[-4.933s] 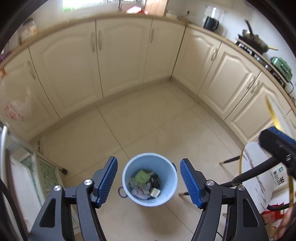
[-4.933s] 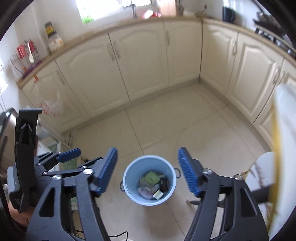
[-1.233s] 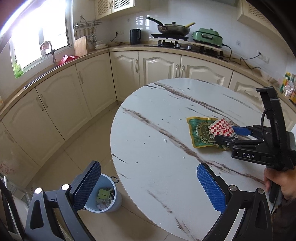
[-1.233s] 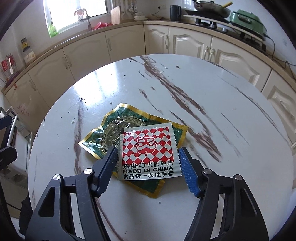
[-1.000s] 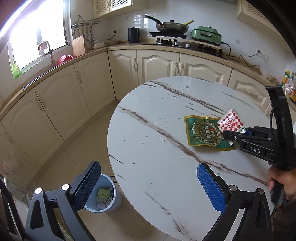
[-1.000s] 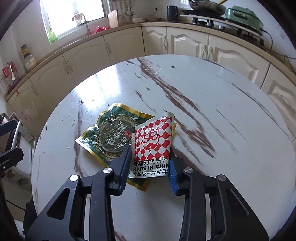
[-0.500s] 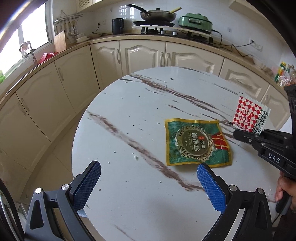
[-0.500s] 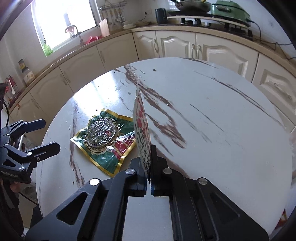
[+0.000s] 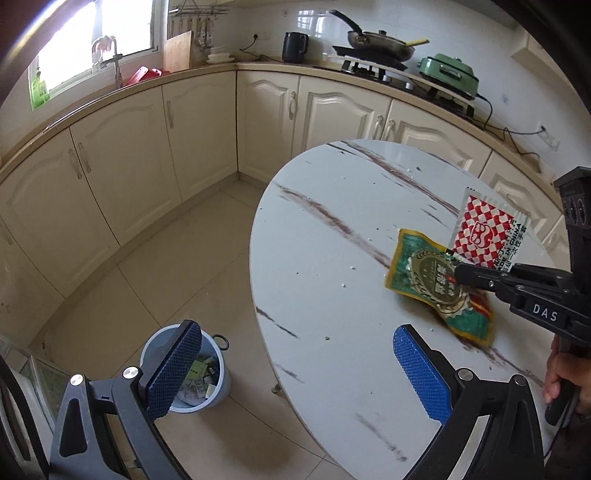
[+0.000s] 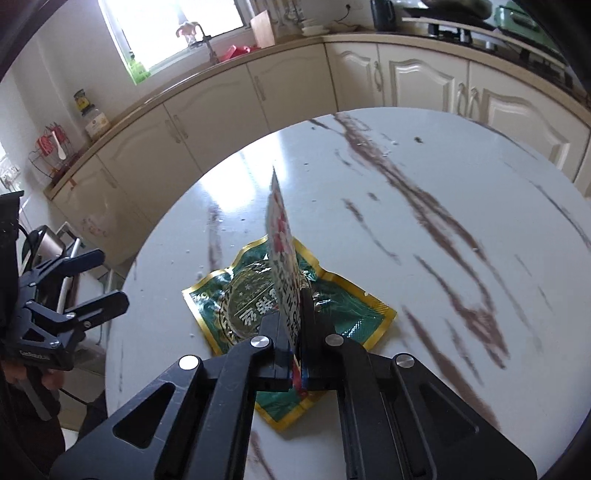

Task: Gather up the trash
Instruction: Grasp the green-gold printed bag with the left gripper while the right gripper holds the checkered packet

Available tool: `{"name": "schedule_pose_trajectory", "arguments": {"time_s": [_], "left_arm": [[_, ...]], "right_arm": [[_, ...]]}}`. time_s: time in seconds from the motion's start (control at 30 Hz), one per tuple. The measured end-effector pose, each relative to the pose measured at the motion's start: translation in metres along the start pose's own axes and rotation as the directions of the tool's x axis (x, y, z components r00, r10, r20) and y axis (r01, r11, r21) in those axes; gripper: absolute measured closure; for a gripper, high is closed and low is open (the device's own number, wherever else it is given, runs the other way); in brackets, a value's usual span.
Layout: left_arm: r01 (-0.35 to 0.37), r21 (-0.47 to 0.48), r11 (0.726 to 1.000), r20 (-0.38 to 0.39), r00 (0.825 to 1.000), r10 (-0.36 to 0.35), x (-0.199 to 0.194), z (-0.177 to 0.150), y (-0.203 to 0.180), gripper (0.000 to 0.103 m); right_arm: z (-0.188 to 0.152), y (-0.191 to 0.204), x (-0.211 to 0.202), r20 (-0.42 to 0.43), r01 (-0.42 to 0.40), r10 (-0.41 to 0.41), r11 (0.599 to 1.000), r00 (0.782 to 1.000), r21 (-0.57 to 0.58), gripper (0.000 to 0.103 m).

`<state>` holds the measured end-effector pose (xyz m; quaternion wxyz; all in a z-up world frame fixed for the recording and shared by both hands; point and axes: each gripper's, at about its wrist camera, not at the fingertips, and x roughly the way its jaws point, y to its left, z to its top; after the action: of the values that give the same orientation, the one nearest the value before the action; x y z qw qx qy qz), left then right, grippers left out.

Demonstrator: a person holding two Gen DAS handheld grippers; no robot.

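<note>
Right wrist view: right gripper (image 10: 295, 345) clamped on checkered packet (image 10: 282, 266), lifted above table (image 10: 443, 240). Green wrapper (image 10: 258, 306) lies flat. Left gripper (image 9: 295, 373) spread, empty. Next, likely: carry packet to bin (image 9: 218, 376) on floor.

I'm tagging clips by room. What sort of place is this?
A home kitchen, most likely: cream cabinets under a curved counter, a frying pan on the stove, a sink tap by the window.
</note>
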<state>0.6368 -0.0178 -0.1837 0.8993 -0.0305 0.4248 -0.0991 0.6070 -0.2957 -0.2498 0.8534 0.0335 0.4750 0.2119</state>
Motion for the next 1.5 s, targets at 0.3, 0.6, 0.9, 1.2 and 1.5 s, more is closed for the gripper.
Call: {"name": "schedule_pose_trajectory", "arguments": {"time_s": [0.3, 0.6, 0.9, 1.2, 1.5], "left_arm": [[0.032, -0.058, 0.998, -0.006, 0.999, -0.032, -0.001, -0.007, 0.045, 0.001], [0.088, -0.051, 0.995, -0.015, 0.996, -0.089, 0.013, 0.006, 0.057, 0.001], [0.128, -0.047, 0.991, -0.021, 0.991, -0.129, 0.025, 0.012, 0.071, 0.001], [0.211, -0.115, 0.971, -0.030, 0.976, -0.216, 0.018, -0.006, 0.095, 0.001], [0.323, -0.112, 0.940, -0.022, 0.945, -0.328, -0.004, -0.017, 0.112, 0.045]], "right_arm": [[0.004, 0.067, 0.034, -0.038, -0.150, 0.148, 0.986, 0.988, -0.070, 0.100], [0.030, 0.043, 0.035, 0.007, 0.058, -0.058, 0.998, 0.998, -0.034, 0.100], [0.033, 0.060, 0.055, -0.025, -0.076, 0.074, 0.996, 0.997, -0.053, 0.099], [0.023, 0.082, 0.069, -0.035, -0.235, 0.235, 0.972, 0.971, 0.004, 0.099], [0.010, 0.095, 0.071, -0.027, -0.268, 0.269, 0.963, 0.963, 0.028, 0.099]]}}
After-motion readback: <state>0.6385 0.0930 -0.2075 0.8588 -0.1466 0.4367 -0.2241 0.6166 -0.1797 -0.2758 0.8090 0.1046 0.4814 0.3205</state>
